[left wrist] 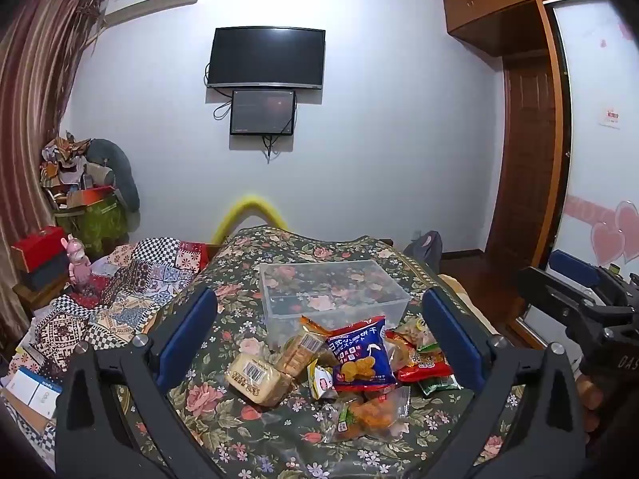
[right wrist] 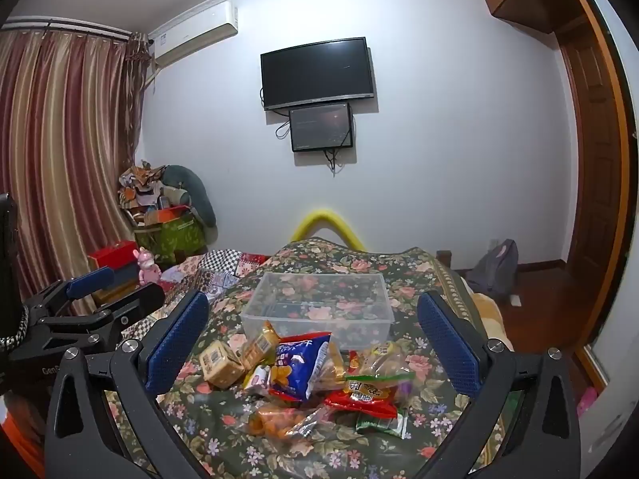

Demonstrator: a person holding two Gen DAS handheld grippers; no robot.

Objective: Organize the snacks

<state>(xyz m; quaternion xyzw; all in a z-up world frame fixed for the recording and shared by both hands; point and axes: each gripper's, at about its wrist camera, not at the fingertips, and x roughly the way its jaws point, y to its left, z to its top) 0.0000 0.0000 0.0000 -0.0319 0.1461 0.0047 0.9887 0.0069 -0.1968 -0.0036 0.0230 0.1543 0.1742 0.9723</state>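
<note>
Both tools hover wide apart and empty, the left gripper and right gripper framing the snack pile on the floral cloth, just before the empty clear plastic bin. Nothing looks packed yet; next comes singling out one packet, perhaps the blue chip bag. Overlapping wrappers hide the lower packets.

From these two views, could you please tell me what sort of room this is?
Most likely a home bedroom. A bed with a floral cover fills the foreground, a TV hangs on the wall facing it, and striped curtains and a wooden wardrobe flank the room.
</note>
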